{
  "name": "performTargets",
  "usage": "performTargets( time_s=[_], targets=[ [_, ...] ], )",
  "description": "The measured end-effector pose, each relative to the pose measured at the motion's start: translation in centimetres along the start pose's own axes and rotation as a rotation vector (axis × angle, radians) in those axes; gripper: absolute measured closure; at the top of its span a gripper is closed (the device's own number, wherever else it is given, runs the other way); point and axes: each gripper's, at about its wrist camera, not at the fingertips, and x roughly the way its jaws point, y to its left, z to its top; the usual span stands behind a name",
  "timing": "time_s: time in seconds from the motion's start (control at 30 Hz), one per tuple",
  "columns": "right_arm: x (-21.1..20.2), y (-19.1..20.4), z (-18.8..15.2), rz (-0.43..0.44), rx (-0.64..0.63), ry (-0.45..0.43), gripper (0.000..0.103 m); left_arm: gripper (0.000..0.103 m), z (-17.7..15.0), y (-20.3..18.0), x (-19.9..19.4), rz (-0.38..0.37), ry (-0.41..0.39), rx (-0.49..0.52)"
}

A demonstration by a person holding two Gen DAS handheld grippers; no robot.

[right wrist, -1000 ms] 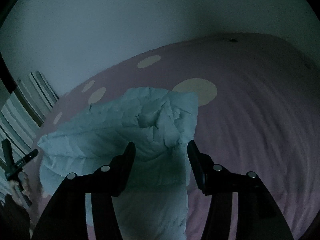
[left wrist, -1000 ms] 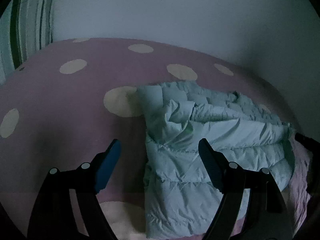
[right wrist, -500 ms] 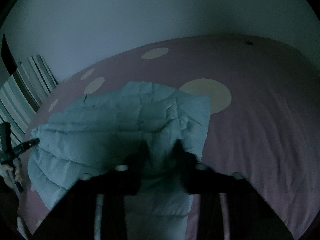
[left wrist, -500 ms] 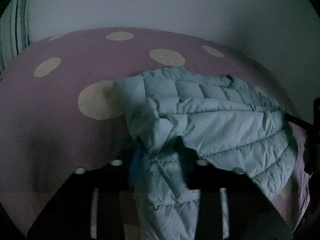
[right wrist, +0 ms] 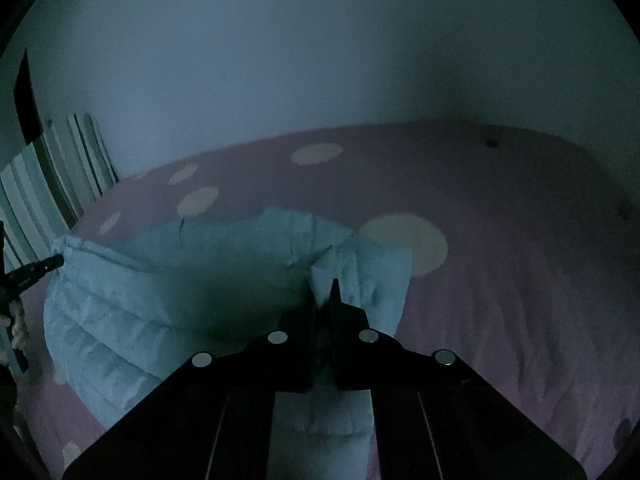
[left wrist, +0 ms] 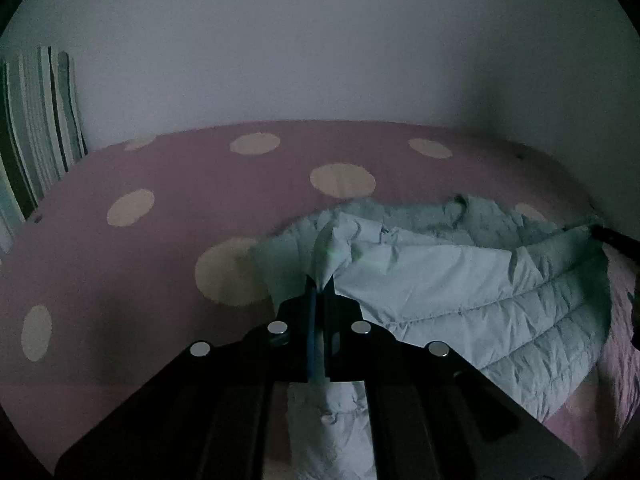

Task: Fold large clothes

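In a dim bedroom, my left claw [left wrist: 320, 284] is clamped tight on a pinch of the pale blue quilted jacket [left wrist: 480, 304], the fabric bunching up just past the tips and a strip of it hanging down between the black arms below. My right claw [right wrist: 323, 290] is likewise closed on a fold of the same jacket [right wrist: 180, 280], gripping its opposite end. From the left claw the garment spreads away to the right, quilted rows sagging toward the bed's edge; from the right claw it billows to the left, where the tip of my other tool [right wrist: 36, 272] shows at its far corner. Beyond both claws lies the pink bedspread [left wrist: 180, 168] with its cream dots, then the plain wall [left wrist: 320, 48]. A striped cloth [left wrist: 36, 120] stands far off to the left.
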Motion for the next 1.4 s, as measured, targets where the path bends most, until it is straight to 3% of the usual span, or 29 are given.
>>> performTargets(
  time_s=[0.27,0.47,0.7,1.0,1.4],
  targets=[
    [2.8,-0.1,5.2,-0.034,0.022,-0.03,0.098,0.101,5.4,-0.3,2.7,0.09,-0.018,0.039],
    [7.8,-0.7,8.0,-0.045,0.045,0.038,0.098,0.101,7.6,-0.3,7.9,0.171,0.03,0.049],
    [14.4,-1.3,6.8,-0.112,0.012,0.173,0.098,0.101,6.3,0.1,14.2,0.241,0.146,0.054],
    [19.0,-2.5,4.4,-0.143,0.037,0.279,0.098,0.101,4.2,-0.1,17.7,0.267,0.209,0.077],
    [19.3,-1.3,2.9,-0.2,-0.034,0.213,0.098,0.101,2.4,-0.8,19.5,0.283,0.196,0.068]
  ],
)
